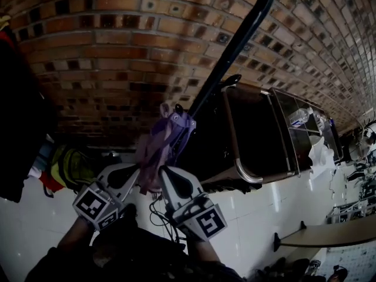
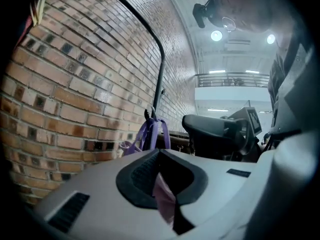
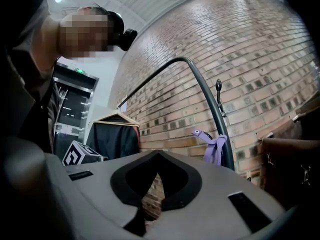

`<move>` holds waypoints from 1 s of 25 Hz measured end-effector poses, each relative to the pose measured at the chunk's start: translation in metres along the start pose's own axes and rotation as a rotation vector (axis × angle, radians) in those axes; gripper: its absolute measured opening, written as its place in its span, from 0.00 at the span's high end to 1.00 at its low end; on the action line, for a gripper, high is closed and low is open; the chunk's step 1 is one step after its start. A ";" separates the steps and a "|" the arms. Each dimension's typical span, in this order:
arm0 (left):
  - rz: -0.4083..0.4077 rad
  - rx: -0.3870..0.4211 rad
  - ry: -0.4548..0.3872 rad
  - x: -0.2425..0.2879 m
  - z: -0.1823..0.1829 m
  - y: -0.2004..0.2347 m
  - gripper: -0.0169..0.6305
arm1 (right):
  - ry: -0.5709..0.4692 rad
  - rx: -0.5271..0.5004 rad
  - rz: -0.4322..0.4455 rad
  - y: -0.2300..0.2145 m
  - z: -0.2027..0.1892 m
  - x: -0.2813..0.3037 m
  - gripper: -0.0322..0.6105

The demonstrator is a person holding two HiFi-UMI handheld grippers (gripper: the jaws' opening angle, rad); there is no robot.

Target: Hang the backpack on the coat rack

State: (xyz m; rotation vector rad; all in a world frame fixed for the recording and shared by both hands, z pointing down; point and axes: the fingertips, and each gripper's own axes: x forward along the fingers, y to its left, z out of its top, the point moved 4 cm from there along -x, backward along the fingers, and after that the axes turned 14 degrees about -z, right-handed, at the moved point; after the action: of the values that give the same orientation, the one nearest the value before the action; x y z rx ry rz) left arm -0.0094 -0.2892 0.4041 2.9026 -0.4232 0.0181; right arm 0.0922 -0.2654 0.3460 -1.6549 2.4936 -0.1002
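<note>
The left gripper [image 2: 159,159] has its jaws pinched together on a pale purple strap [image 2: 164,198], which shows as a slip of fabric between the pads in the left gripper view. The right gripper [image 3: 157,158] also has its jaws drawn narrow, with the tips meeting. Brick shows through the gap behind them. A pale scrap sits at their root, but it cannot be told whether that is strap under grip. In the head view both grippers sit side by side at 6 o'clock and point up toward 12.

Just beyond their tips hangs the backpack [image 1: 166,135], a bunch of purple webbing. Its upper loop lies against the black pole of the coat rack [image 1: 235,46]. In the left gripper view the loop hangs from a small hook [image 2: 147,115] on that pole. The pole climbs away toward 1 o'clock.

Behind the rack is a brick wall [image 1: 117,46]. A dark jacket [image 3: 112,140] hangs on a hanger at 9 o'clock in the right gripper view.

The step in hand looks like the last one, settling the loop on the hook. Next, the loop should be seated fully over the hook. Then the left jaws can open and both grippers can draw back toward 6 o'clock without snagging the strap.
</note>
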 end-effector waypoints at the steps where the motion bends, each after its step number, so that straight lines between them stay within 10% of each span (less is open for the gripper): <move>1: 0.004 0.006 -0.004 0.000 -0.002 -0.012 0.95 | -0.004 -0.012 0.005 0.002 0.001 -0.010 0.95; 25: 0.041 0.069 0.022 -0.050 -0.076 -0.326 0.95 | 0.032 0.002 0.004 0.074 -0.014 -0.337 0.95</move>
State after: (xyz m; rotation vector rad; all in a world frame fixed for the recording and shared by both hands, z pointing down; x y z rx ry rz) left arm 0.0366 0.0462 0.4103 2.9580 -0.4869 0.0726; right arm 0.1513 0.0731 0.3785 -1.6608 2.5188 -0.1305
